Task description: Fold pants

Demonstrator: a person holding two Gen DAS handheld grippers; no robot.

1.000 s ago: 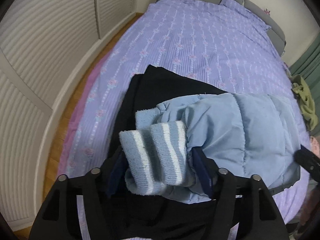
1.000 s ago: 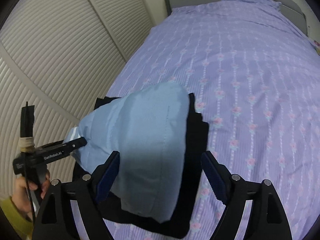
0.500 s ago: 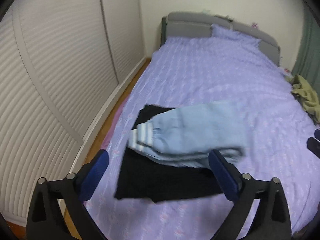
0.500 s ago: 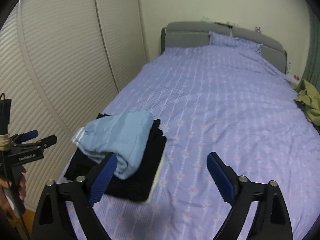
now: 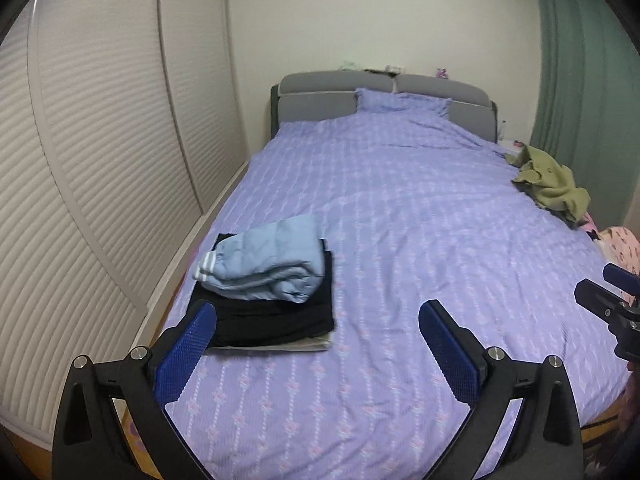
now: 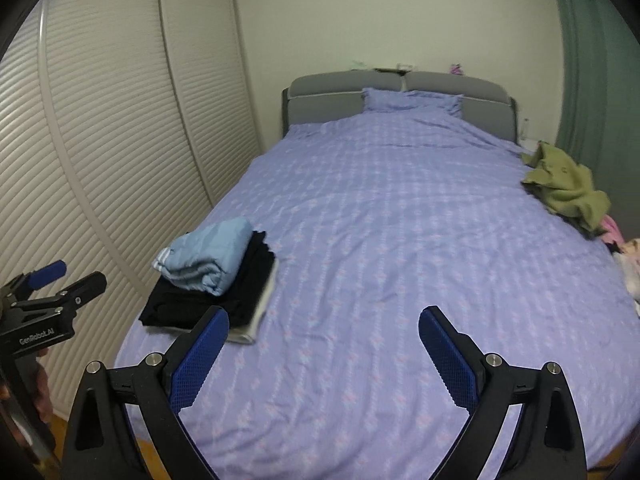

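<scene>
Pants [image 5: 264, 262] (light blue, striped cuff): folded, laid on top of a black stack [image 5: 276, 314] near the bed's [image 5: 400, 220] left edge. Left gripper [image 5: 318, 350]: fingers spread wide, nothing between them. Right gripper [image 6: 324, 354]: fingers wide, nothing held. Olive garment [image 6: 566, 186]: crumpled at the far right edge.

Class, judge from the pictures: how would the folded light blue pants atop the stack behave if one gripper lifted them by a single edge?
The light blue pants look soft and puffy, so probably floppy: the fold would likely fall open. They seem light for their bulk. Resting loose on the black garment, they might slide if pushed.
</scene>
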